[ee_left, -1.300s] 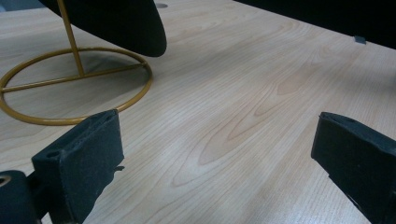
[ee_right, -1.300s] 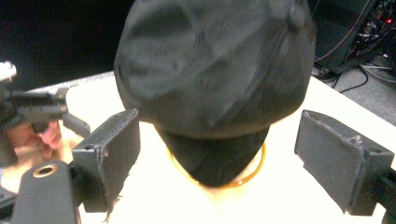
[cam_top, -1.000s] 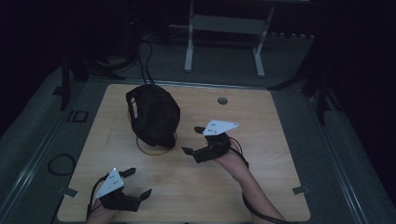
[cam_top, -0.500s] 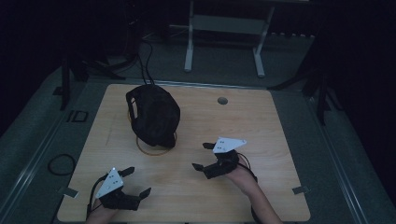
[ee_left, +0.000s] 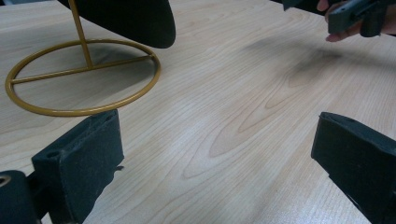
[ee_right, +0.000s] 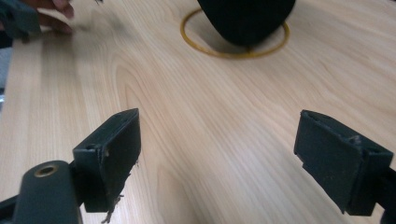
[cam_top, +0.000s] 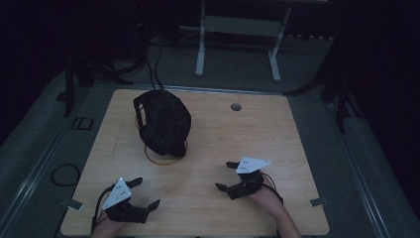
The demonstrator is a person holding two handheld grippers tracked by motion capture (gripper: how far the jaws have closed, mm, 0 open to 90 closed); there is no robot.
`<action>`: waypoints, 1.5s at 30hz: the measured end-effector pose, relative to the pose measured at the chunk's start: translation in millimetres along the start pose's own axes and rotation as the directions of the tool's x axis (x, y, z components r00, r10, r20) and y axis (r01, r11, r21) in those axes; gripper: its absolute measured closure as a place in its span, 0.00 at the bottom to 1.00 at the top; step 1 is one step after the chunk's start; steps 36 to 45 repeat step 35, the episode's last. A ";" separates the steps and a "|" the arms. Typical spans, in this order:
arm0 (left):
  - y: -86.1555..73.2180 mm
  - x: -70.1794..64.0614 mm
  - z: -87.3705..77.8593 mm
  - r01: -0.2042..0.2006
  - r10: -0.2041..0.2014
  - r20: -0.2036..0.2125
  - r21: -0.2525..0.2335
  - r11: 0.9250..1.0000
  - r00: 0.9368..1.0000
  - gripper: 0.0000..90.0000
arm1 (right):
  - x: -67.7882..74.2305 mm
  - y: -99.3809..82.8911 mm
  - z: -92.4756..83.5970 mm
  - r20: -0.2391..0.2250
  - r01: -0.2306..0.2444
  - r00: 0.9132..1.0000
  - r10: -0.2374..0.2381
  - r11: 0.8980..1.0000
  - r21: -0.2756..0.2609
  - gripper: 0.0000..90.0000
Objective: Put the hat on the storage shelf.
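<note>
1. Two hand-held grippers sit low over the near part of a pale wooden table (cam_top: pixel 277 124), each held by a person whose hands come in from the bottom of the high view

2. Left gripper (cam_top: pixel 142 194) is at the near left, its jaws spread wide with only bare wood between them; nothing is held

3. Right gripper (cam_top: pixel 229 176) is at the near right, nearer the table's middle, jaws likewise parted wide and empty, pointing left and slightly away from the person

4. Beyond both, on the far left half of the table, a black cap (cam_top: pixel 163 121) hangs on a gold wire stand (cam_top: pixel 166 159). The stand's round base ring lies flat on the wood, and the cap droops over its upright, hiding the top

5. In the left gripper view the ring (ee_left: pixel 79 77) lies just ahead of the left jaw, with the cap's dark edge (ee_left: pixel 126 18) above it. In the right gripper view the cap (ee_right: pixel 246 18) and ring (ee_right: pixel 233 51) are farther off, straight ahead

6. Judged from this, the step in hand is an approach to the cap, not yet begun in earnest. To do it well, one gripper should steady the ring while the other closes on the cap's fabric near the brim and lifts straight up, so the light stand does not tip or drag
</note>
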State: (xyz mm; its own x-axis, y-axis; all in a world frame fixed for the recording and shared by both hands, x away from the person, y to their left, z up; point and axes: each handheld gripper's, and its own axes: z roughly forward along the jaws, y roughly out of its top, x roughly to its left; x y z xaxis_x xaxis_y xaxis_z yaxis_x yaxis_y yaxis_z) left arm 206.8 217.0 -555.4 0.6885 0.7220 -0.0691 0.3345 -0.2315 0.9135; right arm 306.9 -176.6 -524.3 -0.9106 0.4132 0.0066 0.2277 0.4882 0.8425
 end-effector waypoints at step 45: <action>-0.7 0.6 0.6 0.010 -0.010 0.004 0.002 1.000 1.000 0.03 | -14.2 -55.5 -55.9 0.151 -0.092 0.984 0.095 0.995 -0.025 0.16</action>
